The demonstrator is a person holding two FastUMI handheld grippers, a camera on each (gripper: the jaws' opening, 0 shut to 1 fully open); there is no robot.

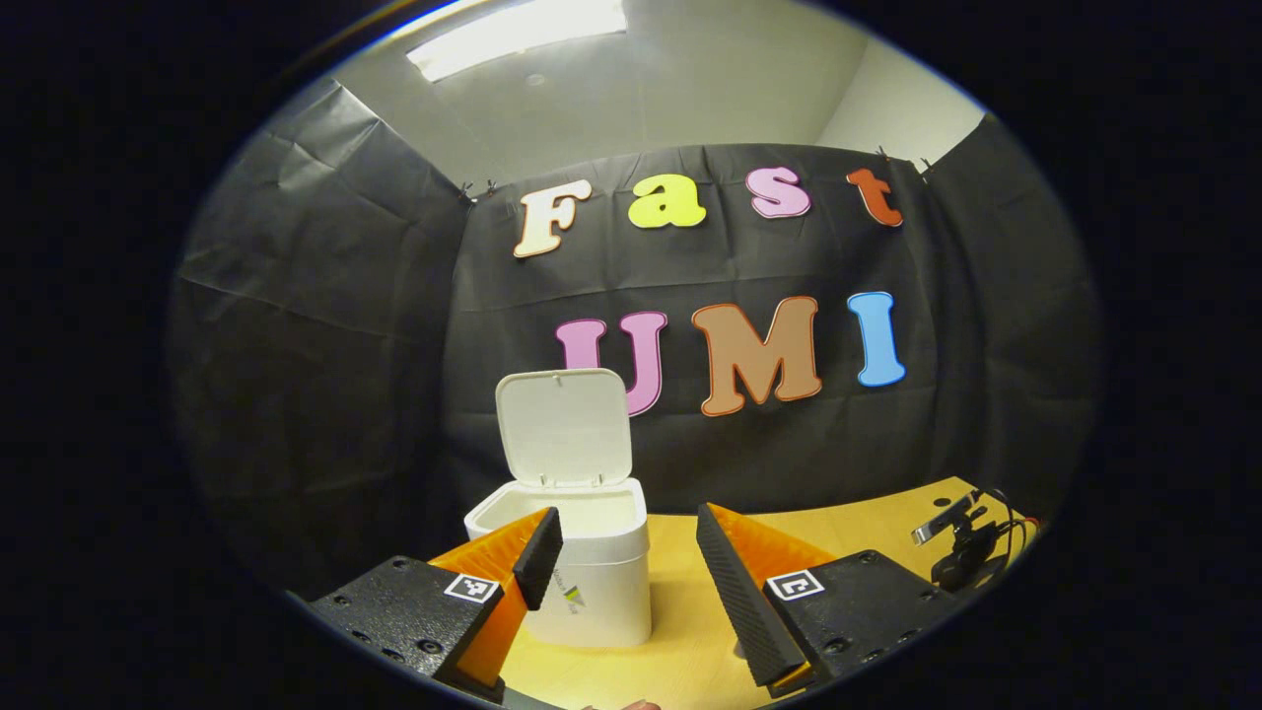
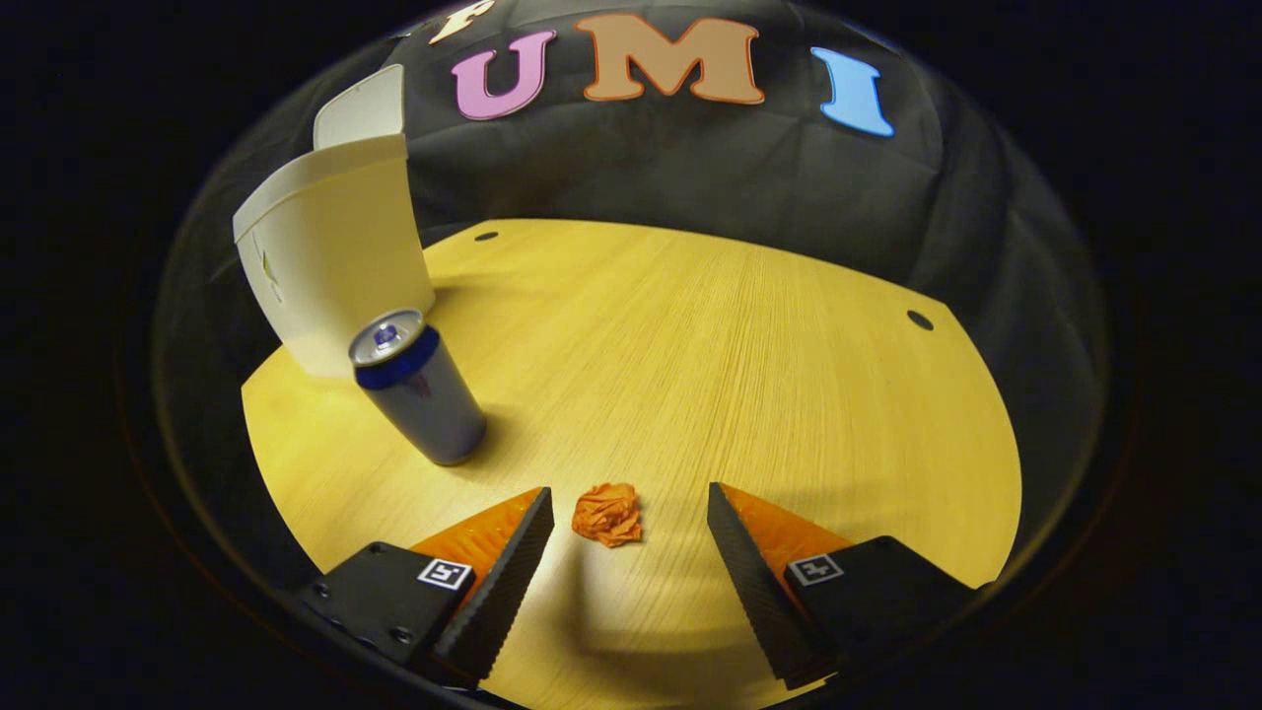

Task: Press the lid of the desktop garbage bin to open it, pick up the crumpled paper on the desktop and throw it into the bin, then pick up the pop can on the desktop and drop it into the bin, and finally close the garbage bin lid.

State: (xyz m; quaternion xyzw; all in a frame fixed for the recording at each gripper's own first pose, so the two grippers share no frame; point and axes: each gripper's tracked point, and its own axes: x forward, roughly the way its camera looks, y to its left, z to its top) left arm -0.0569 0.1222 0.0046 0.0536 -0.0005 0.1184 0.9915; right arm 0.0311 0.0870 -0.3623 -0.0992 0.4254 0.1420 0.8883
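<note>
Ceiling light (image 1: pixel 518 35) glare, sharp, fisheye-warped edges

— Legible markings?
— None. The garbage bin (image 1: pixel 592 582) carries a small logo on its front, too small to read. Each gripper finger mount bears a square black-and-white coded tag (image 1: pixel 471 589), a pattern without letters or numbers.

Tabletop (image 2: pixel 749 355): light wood grain, two small dark holes near far edge.
Clamp-like device with cables (image 1: pixel 961 547): at table's far right edge.
Ceiling light (image 1: pixel 518 35): lit, overhead.
</note>
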